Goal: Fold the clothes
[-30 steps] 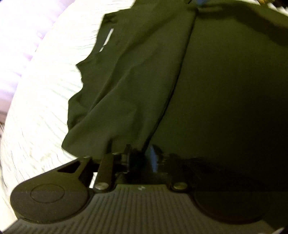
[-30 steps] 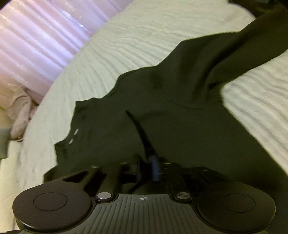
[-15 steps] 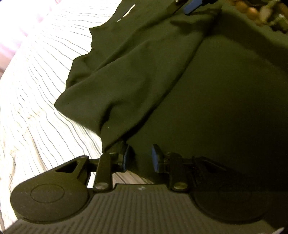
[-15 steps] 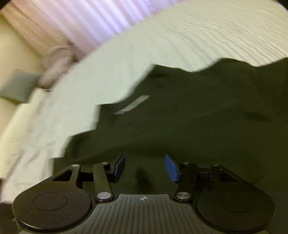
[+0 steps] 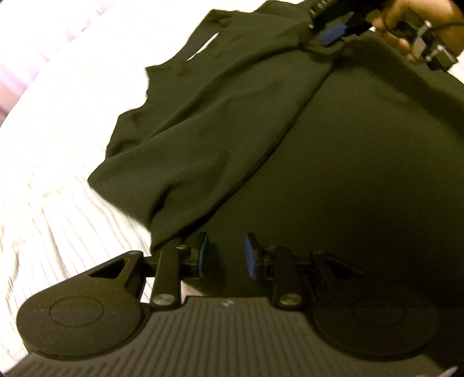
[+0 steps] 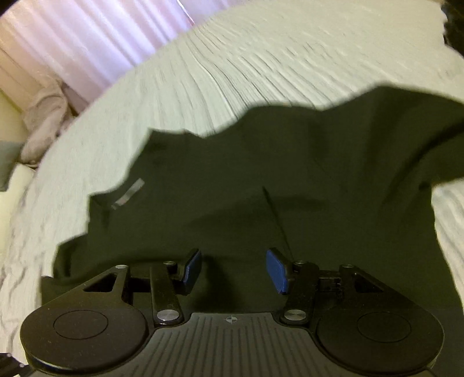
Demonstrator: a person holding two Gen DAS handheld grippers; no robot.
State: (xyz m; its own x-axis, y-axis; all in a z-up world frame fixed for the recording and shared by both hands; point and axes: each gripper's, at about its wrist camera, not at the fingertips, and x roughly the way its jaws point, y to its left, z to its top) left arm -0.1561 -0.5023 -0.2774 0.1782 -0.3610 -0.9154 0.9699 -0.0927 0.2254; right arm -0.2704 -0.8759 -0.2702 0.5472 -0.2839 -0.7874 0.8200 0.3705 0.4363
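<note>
1. On a pale ribbed bedspread (image 6: pixel 261 72), spread flat: a dark garment (image 6: pixel 261 179), filling the near and middle ground of both wrist views.
2. Folded over itself along the left portion: one flap (image 5: pixel 220 121) lying on top of the body, its edge running diagonally from far right down toward the near centre in the left wrist view.
3. Left gripper (image 5: pixel 223 255): jaws apart, blue pads (image 5: pixel 203 252) facing each other with a gap between, nothing pinched; positioned just over the near corner of the folded flap, at the garment's near edge.
4. Right gripper (image 6: pixel 233 269): jaws spread wide, blue pads (image 6: pixel 275 269) clearly separated, empty; hanging over the dark fabric, cloth visible in the gap.
5. Same right gripper seen from the left wrist view at far right (image 5: pixel 333 32), one blue pad visible just above the far end of the fold, held by a hand (image 5: pixel 417 26).
6. Small pale label (image 6: pixel 129 192) on the garment, left of centre in the right wrist view, near the neckline edge.
7. Beyond the bed, far left: light curtains (image 6: pixel 87 37) and a pale bundle of cloth (image 6: pixel 43 127) beside them.
8. Slightly blurred at the bedspread edges; contact between pads and fabric not discernible.
</note>
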